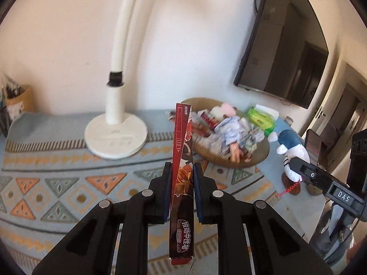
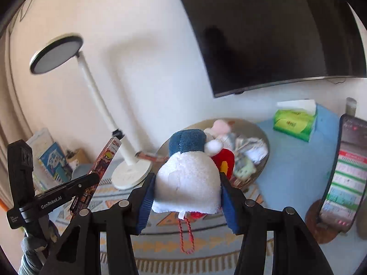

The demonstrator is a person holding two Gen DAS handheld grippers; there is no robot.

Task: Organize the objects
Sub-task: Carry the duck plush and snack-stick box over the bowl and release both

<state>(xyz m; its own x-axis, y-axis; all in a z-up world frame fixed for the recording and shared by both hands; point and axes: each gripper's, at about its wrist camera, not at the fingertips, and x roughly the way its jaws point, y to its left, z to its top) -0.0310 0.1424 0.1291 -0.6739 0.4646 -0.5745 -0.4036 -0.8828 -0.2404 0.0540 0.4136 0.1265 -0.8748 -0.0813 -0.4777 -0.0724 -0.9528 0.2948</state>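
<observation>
My left gripper (image 1: 182, 169) is shut on a long red pen box (image 1: 181, 160) and holds it upright above the patterned cloth; the box also shows in the right wrist view (image 2: 104, 160). My right gripper (image 2: 187, 178) is shut on a white and blue plush toy (image 2: 188, 178) with a red cord, held above the table; the toy also shows in the left wrist view (image 1: 291, 149). A round woven basket (image 1: 201, 147) full of packets and small toys stands behind, also in the right wrist view (image 2: 259, 130).
A white desk lamp (image 1: 115, 135) stands at the back left, near the wall. A green tissue pack (image 2: 294, 122) lies on the blue cloth at the back right. A phone on a stand (image 2: 344, 174) is at the right. Books (image 2: 51, 158) lean at the far left.
</observation>
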